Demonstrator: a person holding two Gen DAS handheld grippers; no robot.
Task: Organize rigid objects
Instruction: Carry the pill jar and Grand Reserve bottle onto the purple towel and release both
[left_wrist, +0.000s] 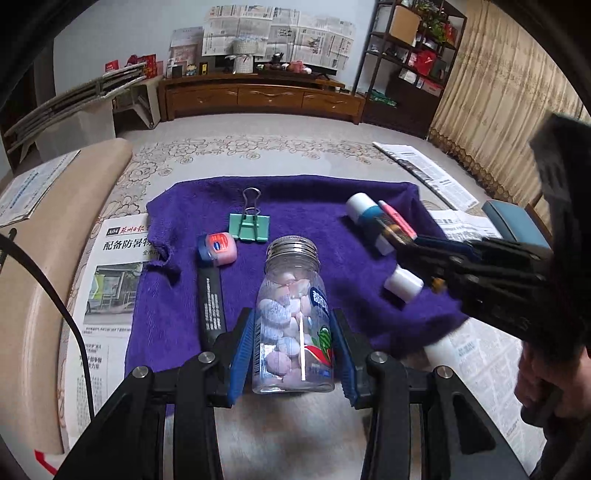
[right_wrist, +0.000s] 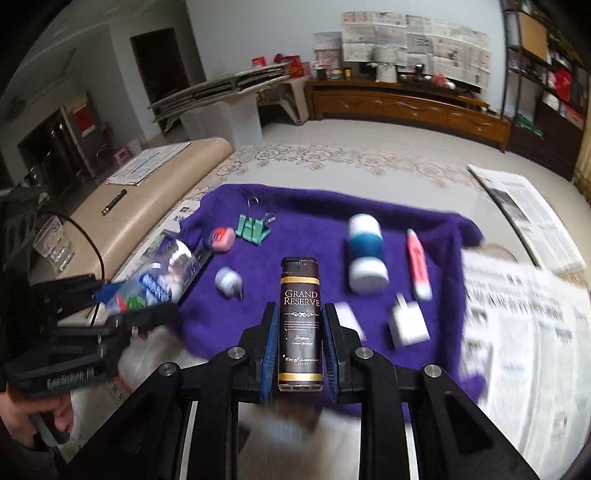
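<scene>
Clear plastic jar, silver screw lid, roughly two-thirds full of pale pink, white and lilac candies: clamped at its lower body between the blue pads of the left gripper, held above the near edge of the purple towel.

Dark lighter, label reading "Grand Reserve", gold bands top and bottom: clamped upright between the blue pads of the right gripper, above the near edge of the purple towel; contents not visible through the label.

Items lying on the purple towel:
- Mint-green binder clip, wire handles pointing to the far edge, left of centre.
- Small lip-balm tub, blue lid, pink body, on its side just nearer than the binder clip.
- Black flat stick with white print, touching the tub and running toward the near edge.
- White-and-teal cylinder, lying flat at right of centre; contents cannot be told.
- Pink-and-white tube, just right of the cylinder.
- Small white cap-like cylinder, left of centre, blurred.
- White charger plug, near right corner, blurred.

Newspaper sheets lie under and beside the towel. Empty drinking glass stands on the beige bench left of the towel.
</scene>
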